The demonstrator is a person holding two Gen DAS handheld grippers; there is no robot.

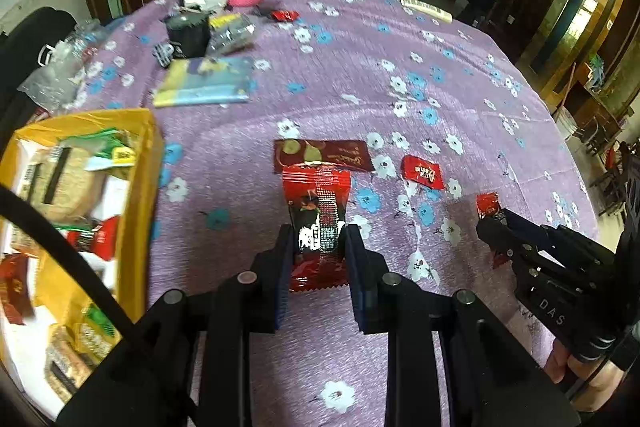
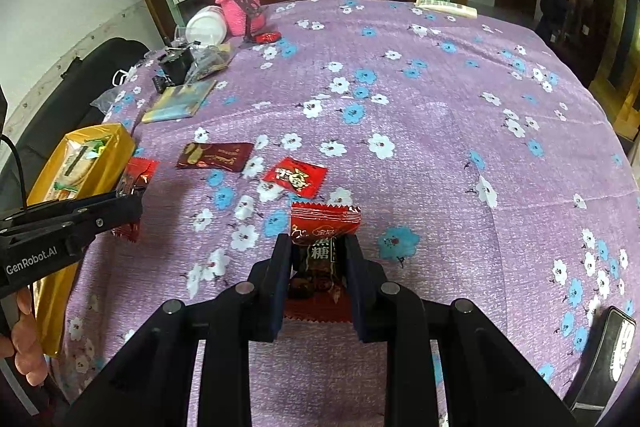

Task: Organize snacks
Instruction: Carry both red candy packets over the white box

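Transfer of both held snacks into the yellow box (image 1: 148,163) comes next, probably. The left gripper (image 1: 318,239) is clamped on a red candy packet (image 1: 318,203); the right gripper (image 2: 318,255) is clamped on a brown-sugar candy (image 2: 320,251). Keep both grips firm and carry each packet above the box's near wall before release. The box stands at the left table edge, already crowded with snacks. A dark red sachet (image 2: 216,155) and a small red packet (image 2: 295,177) lie loose on the purple tablecloth (image 2: 440,147), clear of the route.
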